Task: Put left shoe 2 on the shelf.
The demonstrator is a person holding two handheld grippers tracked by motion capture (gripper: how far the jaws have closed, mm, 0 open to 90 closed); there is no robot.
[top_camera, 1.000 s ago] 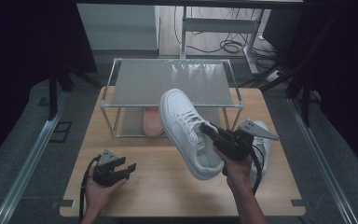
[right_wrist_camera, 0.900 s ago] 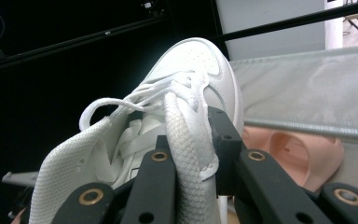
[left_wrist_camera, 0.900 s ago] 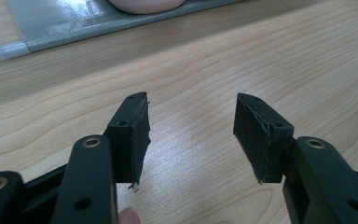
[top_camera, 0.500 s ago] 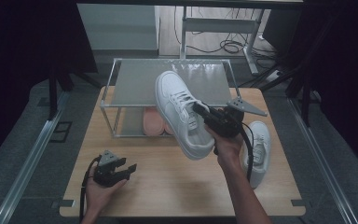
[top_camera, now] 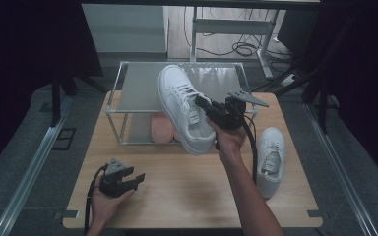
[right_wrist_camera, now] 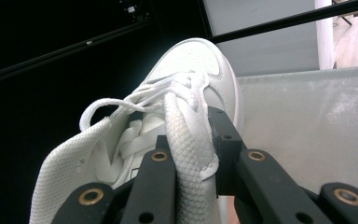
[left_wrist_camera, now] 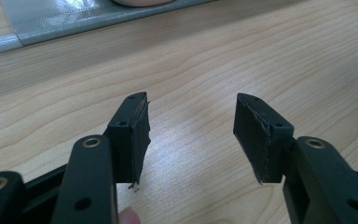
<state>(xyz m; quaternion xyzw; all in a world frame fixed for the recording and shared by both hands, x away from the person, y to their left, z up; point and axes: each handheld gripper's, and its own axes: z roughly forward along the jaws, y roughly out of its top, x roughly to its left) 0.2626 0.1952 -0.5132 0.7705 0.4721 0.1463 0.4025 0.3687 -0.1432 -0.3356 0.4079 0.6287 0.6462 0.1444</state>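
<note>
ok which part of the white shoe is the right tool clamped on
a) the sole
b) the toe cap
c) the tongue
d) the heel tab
c: in the right gripper view the right tool has its jaws closed on the padded tongue of the white shoe, with the laces and toe beyond the jaws.

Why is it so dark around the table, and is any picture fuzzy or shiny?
In the high view, light falls on the table while the surroundings stay near black. In the left gripper view, the wood shows a pale sheen between the jaws, and the jaws' near ends look soft. In the right gripper view, the white shoe glows bright against black, and its nearest edge is blurry.
</note>
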